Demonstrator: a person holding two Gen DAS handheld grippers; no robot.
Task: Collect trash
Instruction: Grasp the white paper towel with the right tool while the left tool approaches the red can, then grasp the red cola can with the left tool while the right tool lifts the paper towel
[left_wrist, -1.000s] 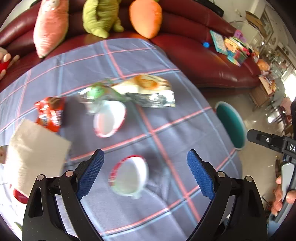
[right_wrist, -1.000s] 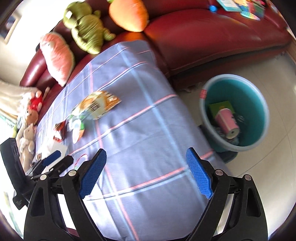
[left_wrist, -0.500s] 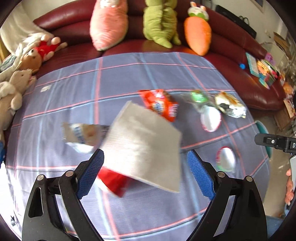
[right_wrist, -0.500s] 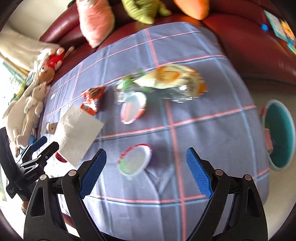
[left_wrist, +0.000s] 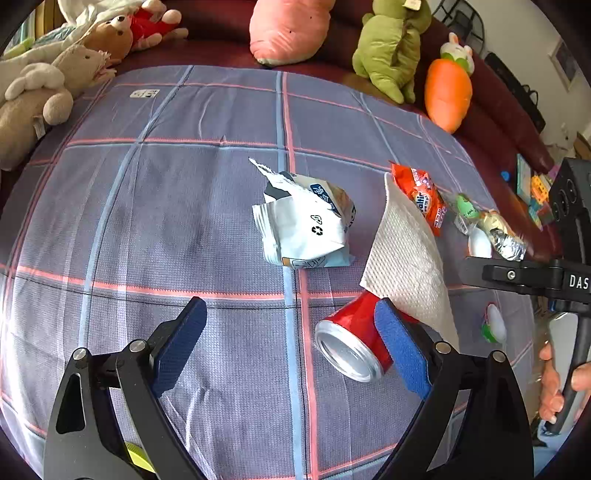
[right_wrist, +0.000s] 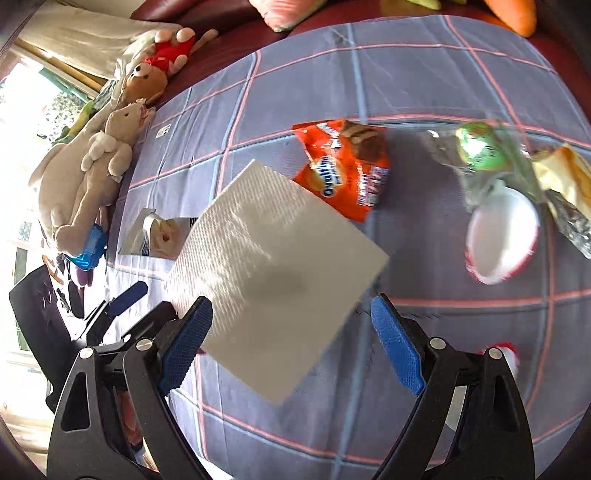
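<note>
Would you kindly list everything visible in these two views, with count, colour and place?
Soda can: one, red, on its side under the napkin's edge.
Paper napkin: one, white, mid-table.
Snack wrapper: one, orange, beyond the napkin.
Torn packet: one, white, table centre.
Plastic cups: two, white with red rims, right side.
Tablecloth: one, grey-blue plaid.
Plush toys: several, on the dark red sofa.
Left gripper: open, empty.
Right gripper: open, empty.

Both wrist cameras look steeply down along their fingers at the plaid-clothed table, close above it. Both views share the paper napkin and orange snack bag.
</note>
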